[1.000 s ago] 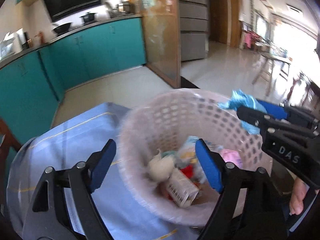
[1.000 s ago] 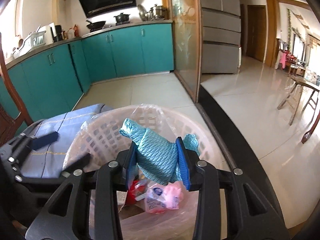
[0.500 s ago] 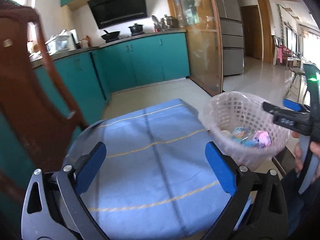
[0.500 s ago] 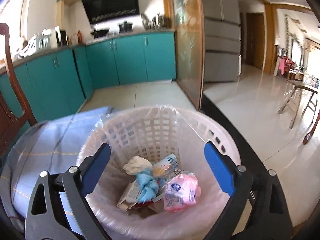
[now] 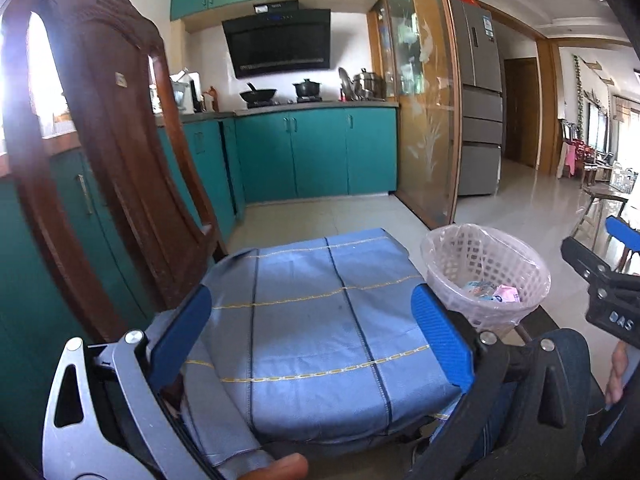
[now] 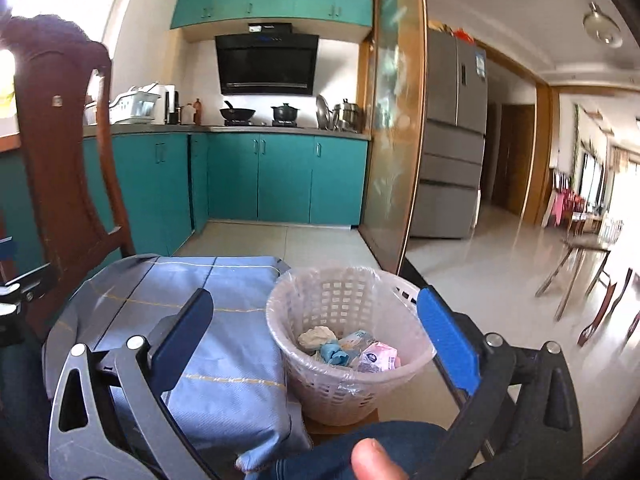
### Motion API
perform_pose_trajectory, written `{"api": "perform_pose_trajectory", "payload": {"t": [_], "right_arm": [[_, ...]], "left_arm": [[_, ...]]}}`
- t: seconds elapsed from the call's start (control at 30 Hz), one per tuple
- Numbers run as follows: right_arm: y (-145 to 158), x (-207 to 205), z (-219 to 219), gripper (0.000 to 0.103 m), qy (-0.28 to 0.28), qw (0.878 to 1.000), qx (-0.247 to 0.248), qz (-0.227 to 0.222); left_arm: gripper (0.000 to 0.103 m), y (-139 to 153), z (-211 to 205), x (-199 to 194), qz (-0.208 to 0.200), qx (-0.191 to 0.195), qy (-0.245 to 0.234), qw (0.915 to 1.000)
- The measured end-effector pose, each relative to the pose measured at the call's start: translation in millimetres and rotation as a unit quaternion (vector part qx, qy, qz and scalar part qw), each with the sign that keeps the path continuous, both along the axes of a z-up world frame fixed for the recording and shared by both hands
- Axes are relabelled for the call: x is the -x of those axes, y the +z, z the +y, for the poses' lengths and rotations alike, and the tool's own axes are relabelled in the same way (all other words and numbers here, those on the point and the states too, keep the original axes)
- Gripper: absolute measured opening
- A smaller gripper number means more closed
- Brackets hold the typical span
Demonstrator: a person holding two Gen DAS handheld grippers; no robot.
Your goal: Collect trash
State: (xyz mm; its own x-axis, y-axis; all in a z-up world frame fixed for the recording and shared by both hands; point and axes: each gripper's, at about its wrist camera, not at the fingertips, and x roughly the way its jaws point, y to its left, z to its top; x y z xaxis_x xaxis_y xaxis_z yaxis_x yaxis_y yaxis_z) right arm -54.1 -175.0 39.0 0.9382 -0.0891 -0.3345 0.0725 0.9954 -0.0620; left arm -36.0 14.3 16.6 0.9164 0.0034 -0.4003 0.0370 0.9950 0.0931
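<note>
A white lattice basket [image 6: 340, 394] lined with clear plastic stands at the right end of the blue-clothed table [image 6: 224, 320]. Inside it lie a crumpled teal cloth [image 6: 334, 354], a pink packet [image 6: 378, 360] and a white wad [image 6: 316, 336]. My right gripper [image 6: 316, 300] hangs back from the basket, its jaws opening wide with nothing between them. Over the blue cloth [image 5: 312, 340], my left gripper [image 5: 310, 300] is open and empty, with the basket [image 5: 452, 288] off to its right. The right gripper's body [image 5: 600, 276] shows at that view's right edge.
A dark wooden chair back [image 5: 112, 160] rises close on the left, also the chair [image 6: 60, 140] in the right wrist view. A person's jeans-clad knee [image 6: 360, 440] and a fingertip [image 6: 372, 456] sit below the grippers. Teal cabinets [image 5: 320, 152] and tiled floor lie beyond.
The right gripper opened and dropped the teal cloth into the basket. Both grippers then pulled back and up from the basket, the left swinging over the blue cloth.
</note>
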Motion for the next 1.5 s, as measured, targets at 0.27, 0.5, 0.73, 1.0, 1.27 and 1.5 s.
{"api": "perform_pose_trajectory", "payload": {"t": [0.27,0.5,0.73,1.0,1.27,1.5], "right_arm": [[9.8,21.8,8.8,0.100,-0.014,1.000,0.006,-0.018],[6.0,23.1,15.9,0.100,-0.012,1.000,0.016,-0.016],[5.7,23.7,16.7,0.100,-0.019,0.999,0.022,-0.017],[4.8,24.9,17.5,0.100,-0.028,0.999,0.022,-0.014],[3.5,25.3,19.7,0.100,-0.029,0.999,0.025,-0.013],[-1.2,22.5,19.7,0.100,-0.029,0.999,0.027,-0.008]], "left_arm": [[0.100,8.8,4.7,14.9,-0.006,0.007,-0.002,0.9999],[0.100,9.7,5.7,15.5,-0.006,0.013,-0.005,0.9999],[0.100,8.4,4.6,14.3,-0.001,0.015,-0.008,0.9999],[0.100,9.1,3.6,16.3,0.001,0.013,-0.013,0.9998],[0.100,8.4,3.6,15.9,0.004,0.014,-0.014,0.9998],[0.100,3.8,1.3,12.4,0.014,0.015,-0.015,0.9997]]}}
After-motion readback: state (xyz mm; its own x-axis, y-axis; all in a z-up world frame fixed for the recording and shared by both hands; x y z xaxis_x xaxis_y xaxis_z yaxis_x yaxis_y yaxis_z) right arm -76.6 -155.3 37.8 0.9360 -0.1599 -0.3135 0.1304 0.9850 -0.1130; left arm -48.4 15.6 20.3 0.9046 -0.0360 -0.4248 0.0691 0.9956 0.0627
